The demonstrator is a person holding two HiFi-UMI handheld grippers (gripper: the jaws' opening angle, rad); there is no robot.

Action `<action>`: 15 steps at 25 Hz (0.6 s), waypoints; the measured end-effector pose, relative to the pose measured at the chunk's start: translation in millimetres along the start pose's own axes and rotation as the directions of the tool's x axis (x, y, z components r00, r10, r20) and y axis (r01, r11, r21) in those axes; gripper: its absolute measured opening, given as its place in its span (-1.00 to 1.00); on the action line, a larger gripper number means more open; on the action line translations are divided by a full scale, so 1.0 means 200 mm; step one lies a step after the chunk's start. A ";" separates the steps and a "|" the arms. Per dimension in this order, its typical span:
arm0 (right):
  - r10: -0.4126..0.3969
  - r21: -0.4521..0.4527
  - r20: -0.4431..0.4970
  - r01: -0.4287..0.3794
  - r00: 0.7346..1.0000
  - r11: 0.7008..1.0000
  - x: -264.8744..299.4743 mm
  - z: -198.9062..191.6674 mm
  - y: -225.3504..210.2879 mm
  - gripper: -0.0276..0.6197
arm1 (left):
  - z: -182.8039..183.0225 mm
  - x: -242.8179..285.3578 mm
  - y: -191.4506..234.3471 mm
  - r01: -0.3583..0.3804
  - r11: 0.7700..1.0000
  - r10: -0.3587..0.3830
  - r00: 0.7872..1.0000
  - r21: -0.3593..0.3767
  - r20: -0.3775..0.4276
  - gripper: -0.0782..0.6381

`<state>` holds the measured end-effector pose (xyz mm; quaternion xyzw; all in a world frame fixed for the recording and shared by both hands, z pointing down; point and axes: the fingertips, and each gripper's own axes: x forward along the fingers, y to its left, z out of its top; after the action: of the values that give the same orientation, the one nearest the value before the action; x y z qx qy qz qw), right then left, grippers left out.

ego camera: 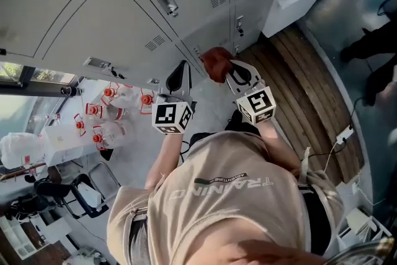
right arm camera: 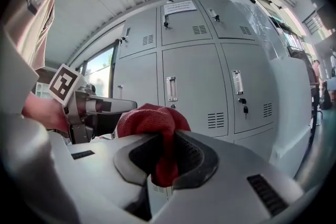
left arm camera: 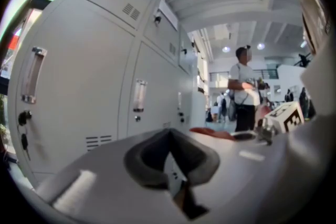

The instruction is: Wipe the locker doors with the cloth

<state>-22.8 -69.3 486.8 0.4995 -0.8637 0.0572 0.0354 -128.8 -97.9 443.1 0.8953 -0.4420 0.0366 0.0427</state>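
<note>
The right hand-held gripper [right arm camera: 165,159] clamps a red cloth [right arm camera: 152,120]; grey locker doors [right arm camera: 197,86] stand at 12 o'clock, the left hand-held gripper [right arm camera: 123,112] at 9

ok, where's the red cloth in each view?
Head view: red cloth upper centre, at the right gripper's tip.
Left gripper view: red cloth, a thin strip right of centre, beyond the left gripper.
Right gripper view: red cloth centre, clamped in the right gripper.
Shared landmark: grey locker doors.
</note>
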 end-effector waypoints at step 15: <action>0.034 0.007 -0.001 -0.034 0.999 0.999 0.35 -0.02 -0.19 -0.78 | -0.08 0.28 0.24 -0.039 0.999 0.038 0.999 -0.026 -0.022 -0.77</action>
<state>-25.6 -147.4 501.4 0.4851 -0.8717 0.0609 0.0331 -133.2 -169.5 466.5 0.8855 -0.4590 0.0411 0.0587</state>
